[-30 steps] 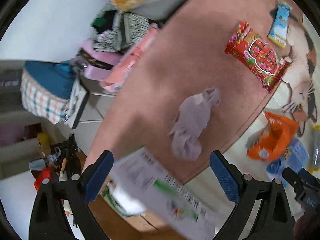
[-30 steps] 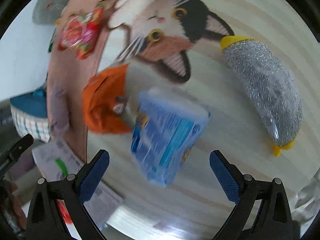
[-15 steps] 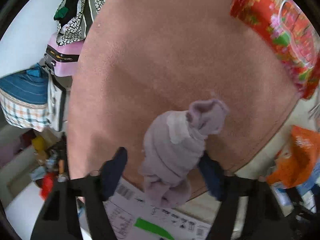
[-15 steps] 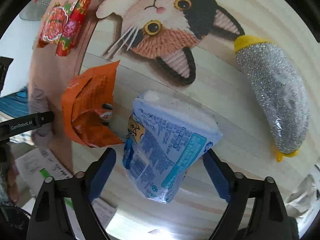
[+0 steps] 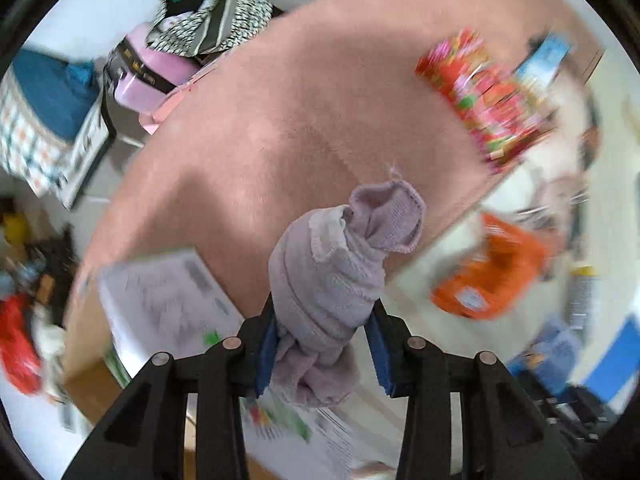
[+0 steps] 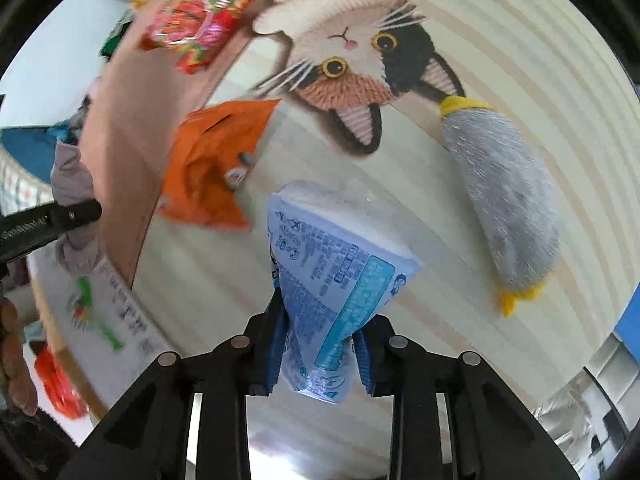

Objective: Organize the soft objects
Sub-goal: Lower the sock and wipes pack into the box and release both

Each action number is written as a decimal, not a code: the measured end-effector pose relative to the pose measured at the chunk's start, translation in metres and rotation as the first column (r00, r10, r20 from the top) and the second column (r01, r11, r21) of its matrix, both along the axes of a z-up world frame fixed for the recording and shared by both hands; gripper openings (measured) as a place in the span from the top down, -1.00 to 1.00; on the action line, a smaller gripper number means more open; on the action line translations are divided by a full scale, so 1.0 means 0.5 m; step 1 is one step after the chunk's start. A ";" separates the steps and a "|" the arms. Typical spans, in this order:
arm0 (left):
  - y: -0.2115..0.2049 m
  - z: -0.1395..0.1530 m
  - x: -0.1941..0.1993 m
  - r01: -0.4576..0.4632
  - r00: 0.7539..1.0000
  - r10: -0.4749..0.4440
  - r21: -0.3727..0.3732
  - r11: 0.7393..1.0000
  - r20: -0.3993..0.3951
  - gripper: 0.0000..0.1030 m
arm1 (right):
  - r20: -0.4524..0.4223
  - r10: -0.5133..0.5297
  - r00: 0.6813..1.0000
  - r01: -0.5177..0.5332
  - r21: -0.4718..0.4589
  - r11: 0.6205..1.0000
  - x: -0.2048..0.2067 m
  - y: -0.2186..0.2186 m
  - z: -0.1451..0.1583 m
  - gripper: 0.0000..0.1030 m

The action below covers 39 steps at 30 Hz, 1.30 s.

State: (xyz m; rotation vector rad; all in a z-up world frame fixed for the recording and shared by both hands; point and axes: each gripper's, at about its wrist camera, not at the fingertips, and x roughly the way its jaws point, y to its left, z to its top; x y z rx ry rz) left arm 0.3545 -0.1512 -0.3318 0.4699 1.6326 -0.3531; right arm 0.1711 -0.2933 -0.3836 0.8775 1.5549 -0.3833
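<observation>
Both grippers loaded; left gripper (image 5: 322, 354) has its fingers clamped on the rolled lilac sock (image 5: 336, 276), bundle sticking up between the blue pads and apparently lifted above the near edge of the pink mat (image 5: 280, 120); right gripper (image 6: 318, 354) is pinched on the lower corner of the blue tissue pack (image 6: 336, 272), pack squashed to a wedge, looks raised off the striped surface (image 6: 520, 60).

Not yet picked, as far as visible: orange bag (image 6: 216, 168) lying just right of the mat edge, near the cat rug (image 6: 360, 52); red floral snack pack (image 6: 196, 24) on the far right part of the mat; small blue packet (image 5: 544, 60) beyond it, blurred; grey plush with yellow ends (image 6: 500, 196) on the right, touching the cat rug's ear.

Printed white sheet (image 5: 168, 304) on a cardboard box at near left, just off the mat; can't tell if that's the drop spot.

Judgement: early; two items in hand, none visibly sorted, four or so left; destination unclear.
</observation>
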 end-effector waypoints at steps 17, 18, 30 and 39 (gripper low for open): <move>0.532 0.225 -0.231 -0.540 0.831 0.557 -0.236 0.808 0.006 0.28 | 0.282 0.576 0.767 -0.594 -0.029 0.804 0.120 0.382 0.295 0.38; 0.561 0.217 -0.231 -0.561 0.817 0.577 -0.225 0.797 0.005 0.28 | 0.271 0.607 0.747 -0.622 -0.039 0.782 0.136 0.420 0.290 0.38; 0.734 0.063 -0.106 -0.688 0.724 0.688 -0.127 0.715 -0.046 0.28 | 0.089 0.782 0.617 -0.782 -0.043 0.621 0.242 0.669 0.148 0.37; 0.744 0.000 -0.039 -0.661 0.750 0.661 -0.050 0.748 -0.036 0.28 | -0.002 0.816 0.578 -0.815 -0.040 0.578 0.269 0.701 0.078 0.36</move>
